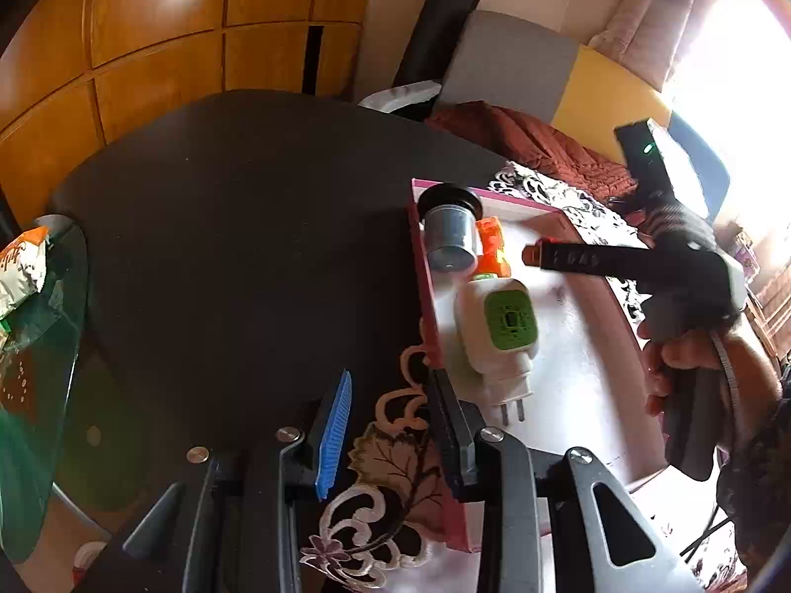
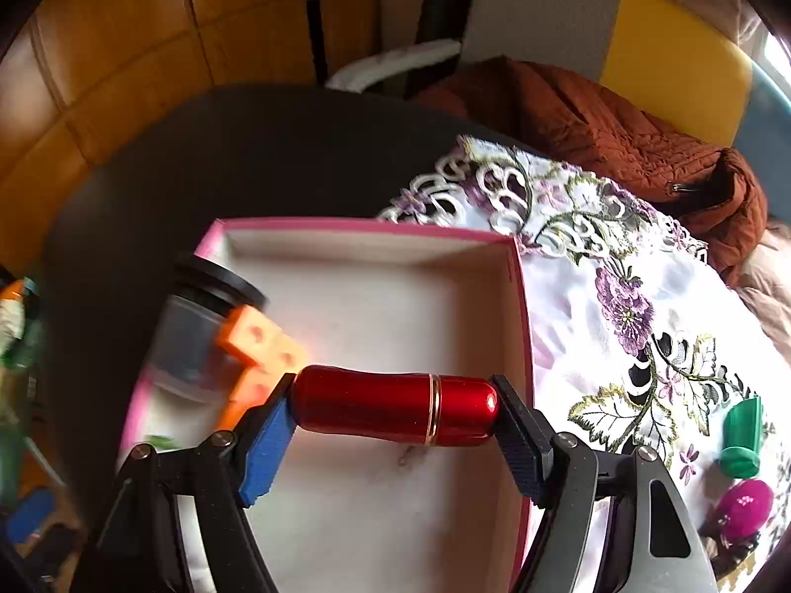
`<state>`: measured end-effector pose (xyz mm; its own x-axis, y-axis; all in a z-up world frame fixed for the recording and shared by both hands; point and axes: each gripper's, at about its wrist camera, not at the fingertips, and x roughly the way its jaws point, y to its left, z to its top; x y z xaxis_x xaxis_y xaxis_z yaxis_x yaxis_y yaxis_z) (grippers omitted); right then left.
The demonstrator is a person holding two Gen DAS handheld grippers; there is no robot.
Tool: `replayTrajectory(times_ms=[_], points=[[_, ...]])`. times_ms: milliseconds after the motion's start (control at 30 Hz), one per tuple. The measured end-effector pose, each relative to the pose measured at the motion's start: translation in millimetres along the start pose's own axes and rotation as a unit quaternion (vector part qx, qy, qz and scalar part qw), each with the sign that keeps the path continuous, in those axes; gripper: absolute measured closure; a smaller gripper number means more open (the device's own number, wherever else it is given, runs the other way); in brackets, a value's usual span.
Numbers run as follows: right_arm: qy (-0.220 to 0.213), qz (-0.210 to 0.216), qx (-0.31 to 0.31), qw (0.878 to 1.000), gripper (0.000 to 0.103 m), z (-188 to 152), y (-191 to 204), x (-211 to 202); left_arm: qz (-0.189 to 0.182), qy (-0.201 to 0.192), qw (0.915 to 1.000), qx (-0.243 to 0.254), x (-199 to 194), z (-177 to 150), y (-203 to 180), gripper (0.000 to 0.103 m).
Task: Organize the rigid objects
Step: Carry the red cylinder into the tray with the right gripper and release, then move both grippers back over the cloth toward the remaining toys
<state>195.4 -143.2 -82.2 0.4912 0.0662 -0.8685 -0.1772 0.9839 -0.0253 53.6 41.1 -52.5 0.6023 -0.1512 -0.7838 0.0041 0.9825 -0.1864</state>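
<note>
a glossy red metal cylinder with a gold band (image 2: 395, 405) is clamped end to end by the right gripper (image 2: 395, 425) above the pink-walled, white-floored cardboard box (image 2: 366, 234). a black-capped clear jar (image 1: 449, 232), an orange plastic block (image 1: 492, 247) and a white-and-green plug-in device (image 1: 499, 336) are seen lying in the box. the left gripper (image 1: 390, 435) is held open and empty, straddling the box's near wall over the embroidered cloth (image 1: 390, 454).

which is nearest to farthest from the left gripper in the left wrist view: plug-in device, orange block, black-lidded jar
From the left gripper:
1. White and green plug-in device, just ahead in the pink box, prongs toward the gripper.
2. Orange block, beyond the device.
3. Black-lidded jar, in the box's far corner; close to the block.
</note>
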Motion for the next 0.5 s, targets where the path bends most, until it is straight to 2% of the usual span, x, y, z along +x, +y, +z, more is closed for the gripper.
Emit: replayTrajectory(times_ms=[100, 200, 267, 500], points=[[0.01, 0.01, 0.002, 1.0, 0.027, -4, -1, 7, 0.003, 0.001, 1.0, -0.003, 2, 0, 2, 0.071], [0.001, 0.013, -0.003, 1.0, 0.027, -9, -2, 0, 0.004, 0.0, 1.0, -0.003, 1, 0, 1, 0.071], [-0.011, 0.021, 0.004, 1.0, 0.022, -13, -5, -11, 0.003, -0.002, 1.0, -0.001, 0, 1, 1, 0.071], [-0.059, 0.036, 0.021, 0.997, 0.016, -26, -16, -56, -0.002, -0.008, 1.0, 0.005, -8, 1, -4, 0.071]])
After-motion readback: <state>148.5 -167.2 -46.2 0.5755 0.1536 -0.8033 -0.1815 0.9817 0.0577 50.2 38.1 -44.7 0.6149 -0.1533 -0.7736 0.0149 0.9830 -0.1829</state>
